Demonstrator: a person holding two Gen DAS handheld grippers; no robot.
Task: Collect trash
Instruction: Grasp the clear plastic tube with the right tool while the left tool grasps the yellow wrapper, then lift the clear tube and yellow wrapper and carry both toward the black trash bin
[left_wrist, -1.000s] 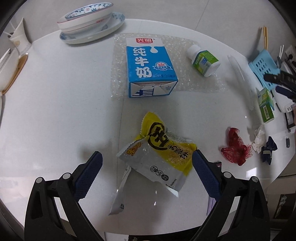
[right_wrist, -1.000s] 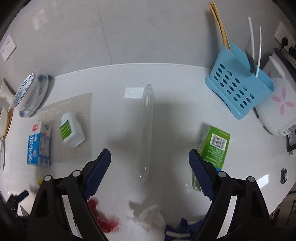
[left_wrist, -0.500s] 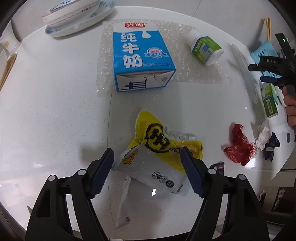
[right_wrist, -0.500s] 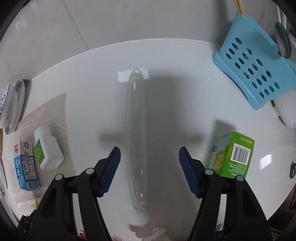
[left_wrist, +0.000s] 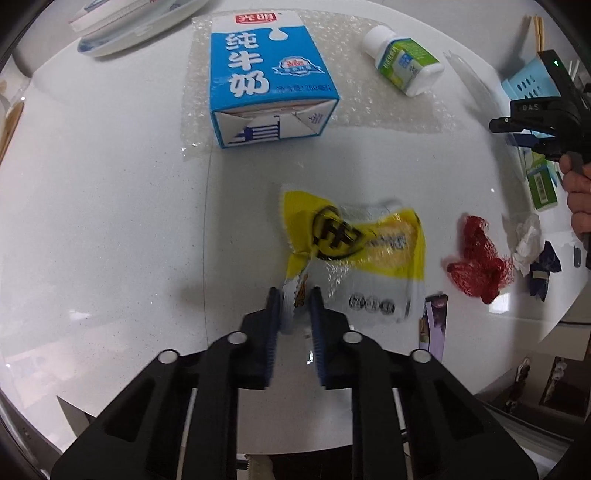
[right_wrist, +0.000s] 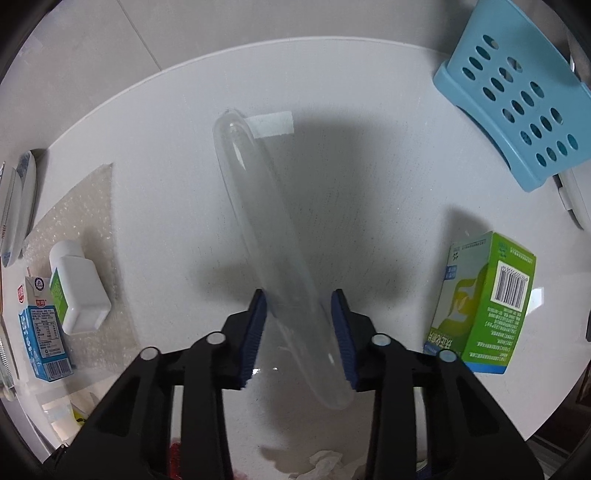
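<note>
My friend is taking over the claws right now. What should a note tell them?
Left claw: just closed, pinching the corner of the yellow snack wrapper, which still lies on the table.
Right claw: just been closing around the clear plastic tube; its pads are at the tube's sides.
Still lying about: milk carton, white bottle, red net, crumpled tissue, green box.
Done: nothing put away that shows.
Left: lift both pieces, bin them, then gather the rest. No bin is in view.
</note>
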